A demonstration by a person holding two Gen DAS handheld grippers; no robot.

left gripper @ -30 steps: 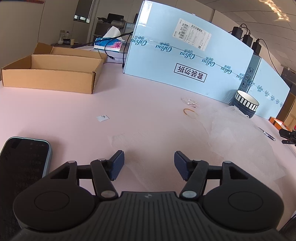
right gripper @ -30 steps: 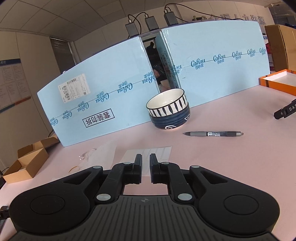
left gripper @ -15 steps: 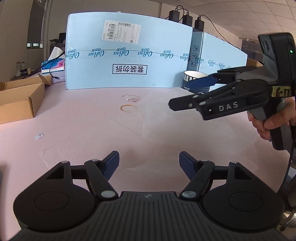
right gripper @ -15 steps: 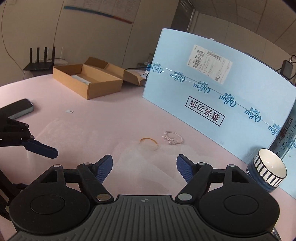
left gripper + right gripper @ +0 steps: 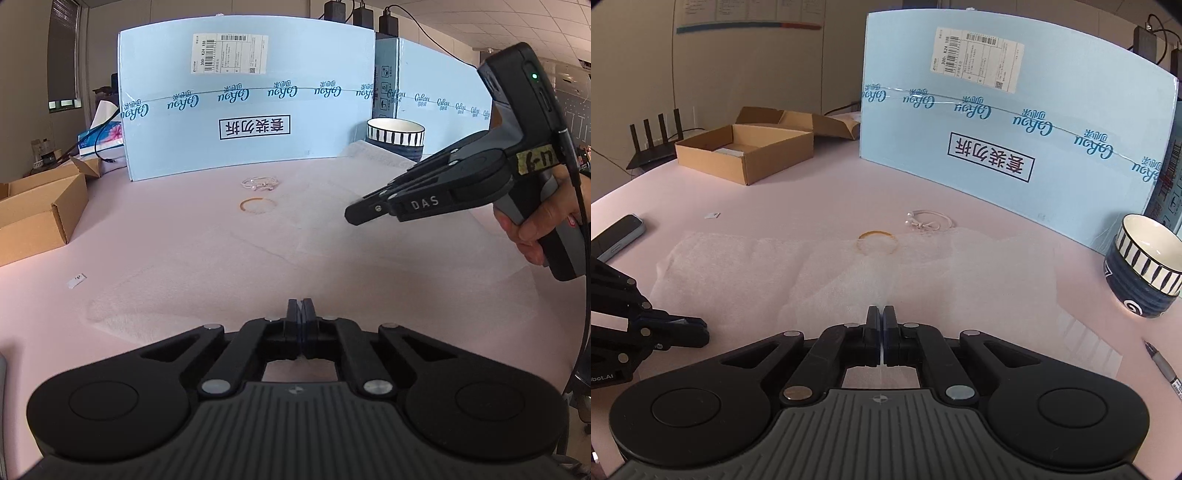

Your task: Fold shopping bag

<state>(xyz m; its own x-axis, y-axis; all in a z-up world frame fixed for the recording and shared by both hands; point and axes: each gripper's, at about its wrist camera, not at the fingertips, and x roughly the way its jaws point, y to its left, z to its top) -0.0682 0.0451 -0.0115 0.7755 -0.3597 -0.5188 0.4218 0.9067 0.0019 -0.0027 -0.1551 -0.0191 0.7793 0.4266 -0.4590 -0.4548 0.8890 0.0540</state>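
Both grippers, left (image 5: 301,308) and right (image 5: 881,315), are pinching the translucent shopping bag (image 5: 849,273) with closed fingers; we are seeing it lying on the pink worktop (image 5: 798,199), just before the rubber band (image 5: 878,242).

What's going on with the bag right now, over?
Left gripper jaws shut on bag edge. Right gripper likewise. Bag flat, unfolded. Rubber band on bag.

- The shopping bag (image 5: 849,273) lies flat on the table (image 5: 812,199).
- A rubber band (image 5: 878,242) rests on its far edge.
- The bowl (image 5: 1145,266) stands right of it.
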